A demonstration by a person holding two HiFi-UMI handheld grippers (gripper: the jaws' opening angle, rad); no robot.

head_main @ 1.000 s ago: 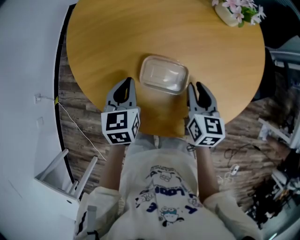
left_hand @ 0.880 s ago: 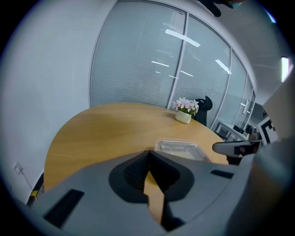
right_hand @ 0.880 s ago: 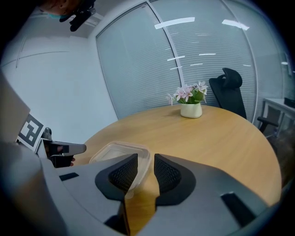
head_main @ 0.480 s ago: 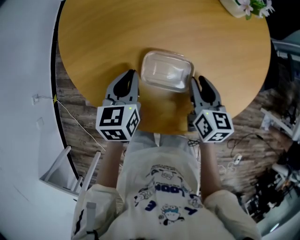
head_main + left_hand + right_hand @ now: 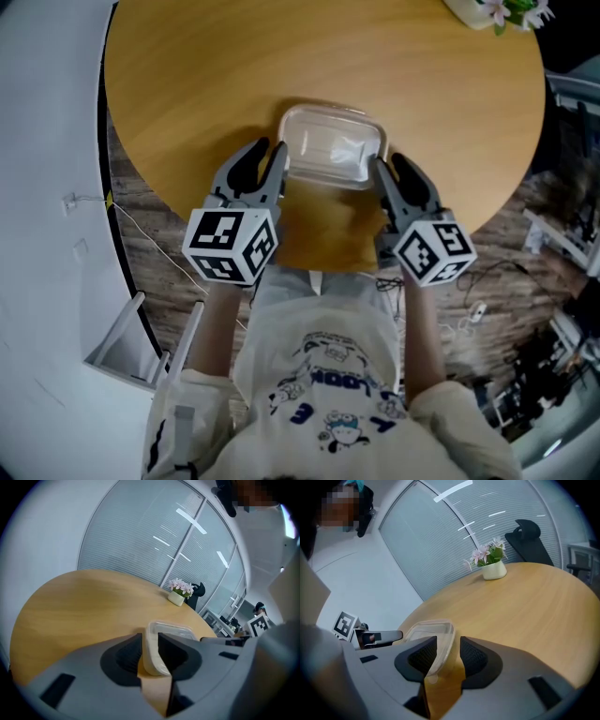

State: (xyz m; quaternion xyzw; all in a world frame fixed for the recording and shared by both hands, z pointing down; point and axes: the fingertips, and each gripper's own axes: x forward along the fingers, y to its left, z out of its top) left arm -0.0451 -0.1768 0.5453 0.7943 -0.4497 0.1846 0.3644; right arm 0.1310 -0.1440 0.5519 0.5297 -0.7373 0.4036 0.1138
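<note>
**Step in hand:** grasp approach, judged. The clear lidded container [image 5: 330,148] rests on the round wooden surface [image 5: 187,75], at 12 o'clock from the person and near the 6 o'clock edge.

- The left gripper [image 5: 265,159] stands at the container's 8 o'clock corner. Its fingers [image 5: 125,654] are apart with the corner between them [image 5: 154,653]; firm contact cannot be confirmed.
- The right gripper [image 5: 394,173] stands at the 4 o'clock corner. Its fingers [image 5: 474,656] are apart, and the thin rim [image 5: 440,641] sits in the gap with clearance on both sides.

**Requirement:** closing calls for even pressure on both corners, since the thin plastic will likely flex.

**Surroundings:** a flower pot [image 5: 487,11] stands at 1 o'clock, well apart. An office chair [image 5: 529,541] stands beyond it. Nothing stands between the grippers and the container.
</note>
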